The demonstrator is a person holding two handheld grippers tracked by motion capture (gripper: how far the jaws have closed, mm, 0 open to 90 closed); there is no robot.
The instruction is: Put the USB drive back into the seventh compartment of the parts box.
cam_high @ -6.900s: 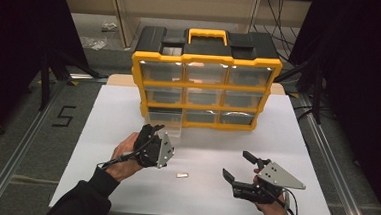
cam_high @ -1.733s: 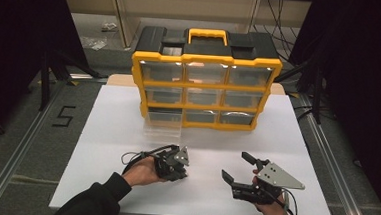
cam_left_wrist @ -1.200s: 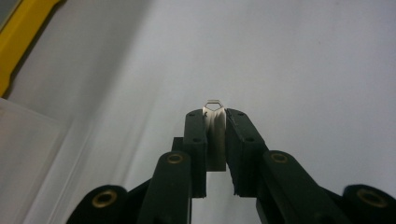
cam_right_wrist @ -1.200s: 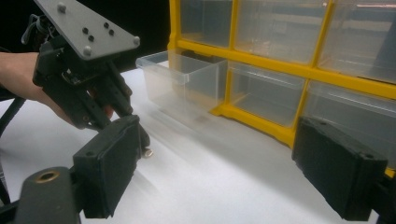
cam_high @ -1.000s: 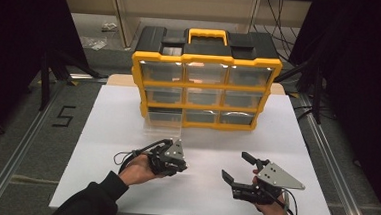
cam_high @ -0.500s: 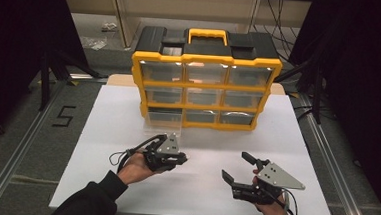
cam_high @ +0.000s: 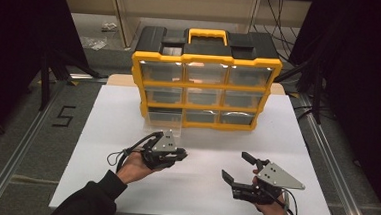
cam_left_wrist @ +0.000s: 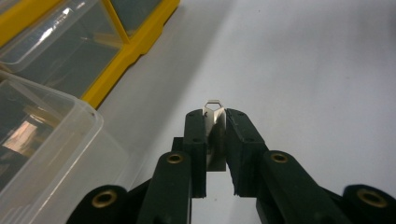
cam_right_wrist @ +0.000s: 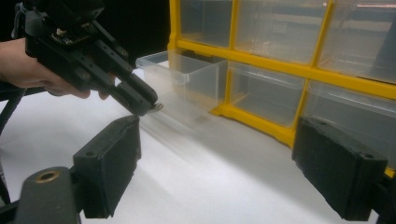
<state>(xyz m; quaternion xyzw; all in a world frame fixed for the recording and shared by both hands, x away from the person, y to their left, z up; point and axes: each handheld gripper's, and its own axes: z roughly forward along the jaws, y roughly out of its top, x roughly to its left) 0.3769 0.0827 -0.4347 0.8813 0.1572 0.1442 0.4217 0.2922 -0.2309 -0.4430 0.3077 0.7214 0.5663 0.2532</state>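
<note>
1. The left gripper is clamped on a small flat metal piece; its bright tip, six-sided with a hole in it, sticks out past the black pads.
2. The piece is thin, silvery and shiny. It is held above the white table, just in front of the pulled-out drawer.
3. That drawer is clear plastic with rounded corners and a thin rim, and it juts from the bottom left slot of the organizer.
4. The organizer has a yellow frame, a black top with a yellow handle, and nine see-through drawers in three rows.
5. The right gripper rests low on the table near its front right, its jaws spread wide with nothing between them. Its pads are matte black blocks with a rough face, and a grey three-cornered plate sits on top.
6. A dark sleeve covers the left forearm.
7. The table top is smooth and white, with a soft sheen.
8. Around it lies grey floor with metal rails, a painted "5" at the left, and black curtains at both sides.
</note>
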